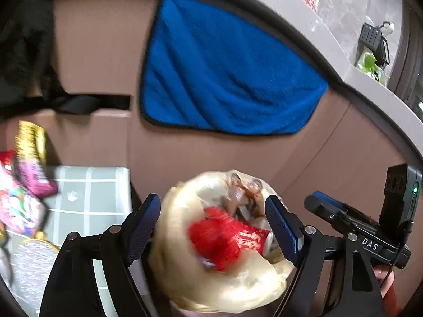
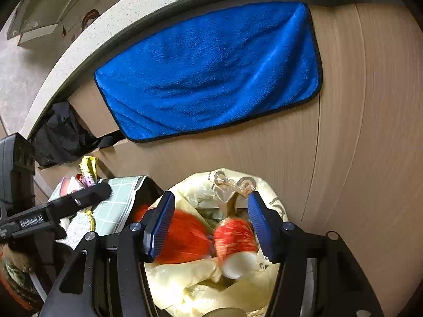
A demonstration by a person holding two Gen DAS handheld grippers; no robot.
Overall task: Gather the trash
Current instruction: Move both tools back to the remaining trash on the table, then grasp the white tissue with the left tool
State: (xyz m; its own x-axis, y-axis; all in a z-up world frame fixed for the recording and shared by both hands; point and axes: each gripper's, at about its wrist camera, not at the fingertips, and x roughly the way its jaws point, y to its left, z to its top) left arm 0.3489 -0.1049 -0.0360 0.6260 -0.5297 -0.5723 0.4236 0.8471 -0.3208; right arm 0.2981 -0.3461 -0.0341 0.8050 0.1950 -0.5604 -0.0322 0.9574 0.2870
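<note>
A bin lined with a pale yellow trash bag (image 1: 185,272) sits below both grippers; it also shows in the right wrist view (image 2: 185,282). Inside lie a red can (image 1: 248,240) and red wrapping (image 1: 211,240). In the right wrist view a red paper cup (image 2: 235,240) is blurred, between or just beyond the fingertips over the bag, next to red wrapping (image 2: 185,235). My left gripper (image 1: 212,227) is open above the bag. My right gripper (image 2: 211,222) is open above the bag; it also shows in the left wrist view (image 1: 327,206).
A blue towel (image 1: 224,71) hangs on the brown cabinet front (image 2: 357,132). A grid-patterned box (image 1: 90,195) with snack packets (image 1: 31,163) stands left of the bin. A black bag (image 2: 60,134) hangs at upper left. A stone countertop (image 2: 79,39) runs above.
</note>
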